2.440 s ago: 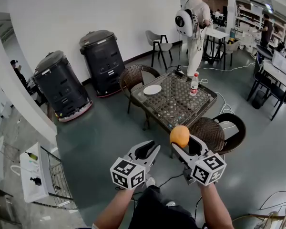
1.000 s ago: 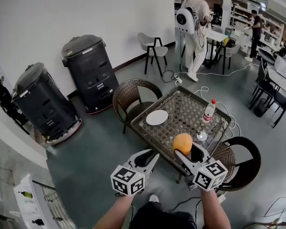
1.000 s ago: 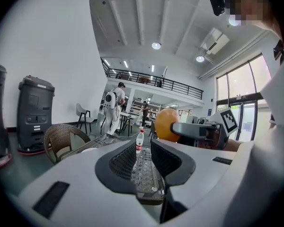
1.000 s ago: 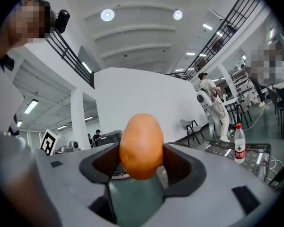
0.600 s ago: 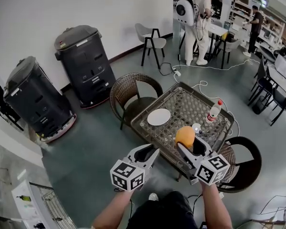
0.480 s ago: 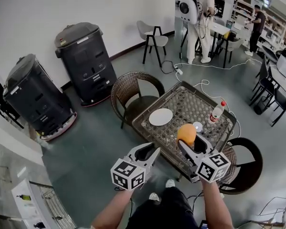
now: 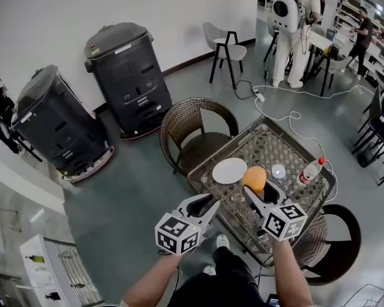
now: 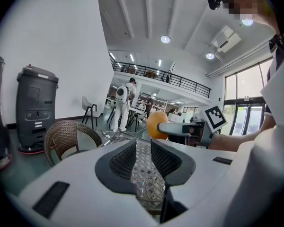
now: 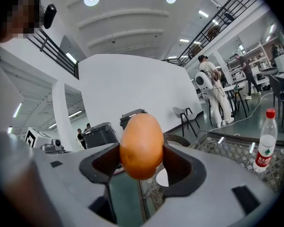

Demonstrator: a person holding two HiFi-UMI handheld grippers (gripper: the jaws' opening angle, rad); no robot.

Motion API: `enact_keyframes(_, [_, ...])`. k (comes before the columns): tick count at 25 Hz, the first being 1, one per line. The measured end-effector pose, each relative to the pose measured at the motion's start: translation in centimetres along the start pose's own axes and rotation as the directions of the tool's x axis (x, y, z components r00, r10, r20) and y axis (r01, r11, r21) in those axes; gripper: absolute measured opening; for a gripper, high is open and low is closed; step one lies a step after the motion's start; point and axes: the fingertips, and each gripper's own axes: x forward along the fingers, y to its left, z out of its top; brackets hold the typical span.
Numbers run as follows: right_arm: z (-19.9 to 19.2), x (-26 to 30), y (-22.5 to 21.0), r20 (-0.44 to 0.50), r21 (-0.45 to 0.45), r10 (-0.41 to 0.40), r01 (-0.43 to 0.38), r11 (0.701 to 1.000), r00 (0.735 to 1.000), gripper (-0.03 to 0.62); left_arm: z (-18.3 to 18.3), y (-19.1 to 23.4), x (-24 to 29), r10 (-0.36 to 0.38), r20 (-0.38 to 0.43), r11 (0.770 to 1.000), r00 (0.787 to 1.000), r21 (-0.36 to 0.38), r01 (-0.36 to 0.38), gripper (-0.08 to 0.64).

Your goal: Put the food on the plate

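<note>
Two black machines (image 7: 125,75) (image 7: 54,123) stand side by side against the white wall, well apart from the table (image 7: 272,142). The table is square, with a wicker frame and a glass top, and it shows corner-on in the head view. A wicker chair (image 7: 195,123) stands at its far left edge and a second chair (image 7: 336,235) at its near right edge. A person (image 7: 294,18) with a white pack stands beyond it, near other furniture.

The plate (image 7: 230,170) is white, bare, and lies flat near the table's left corner. A bottle (image 7: 310,170) with a red cap stands near the right corner. Between bottle and plate lies a small clear round thing (image 7: 278,170) that I cannot name.

The right gripper (image 7: 258,190) reaches over the table's near left edge. Its jaws are closed on the orange (image 9: 141,145), one pad pressing each side. The orange hangs in the air just beside the plate's right rim and does not rest on it.

The left gripper (image 8: 142,148) is held off the near left edge, beside the right one. Its jaws stand a narrow way apart with nothing between them; only the tabletop shows through the gap.
</note>
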Motion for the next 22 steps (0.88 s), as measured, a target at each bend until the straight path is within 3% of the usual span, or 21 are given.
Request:
enact_keyframes(11, [-4.4,9.9,-7.8,-0.178,0.051,0.023,-0.014,0.999,0.984,0.293,-0.8,5.4,6.7,0.078,-0.059,0.997,0.995,0.005,-0.078,0.042])
enact_keyframes(13, [-5.3,11.7,-8.7,-0.213,0.051,0.029,-0.018,0.999,0.977,0.293,-1.2,6.6,7.6,0.091,-0.075,0.996,0.993,0.005,-0.091,0.013])
enact_keyframes(22, [-10.1,17.1,-11.7,-0.363,0.047,0.043,-0.027,0.999,0.931,0.293,-3.6,9.8,10.7,0.112,-0.129,0.992,0.985,-0.046,-0.118,0.009])
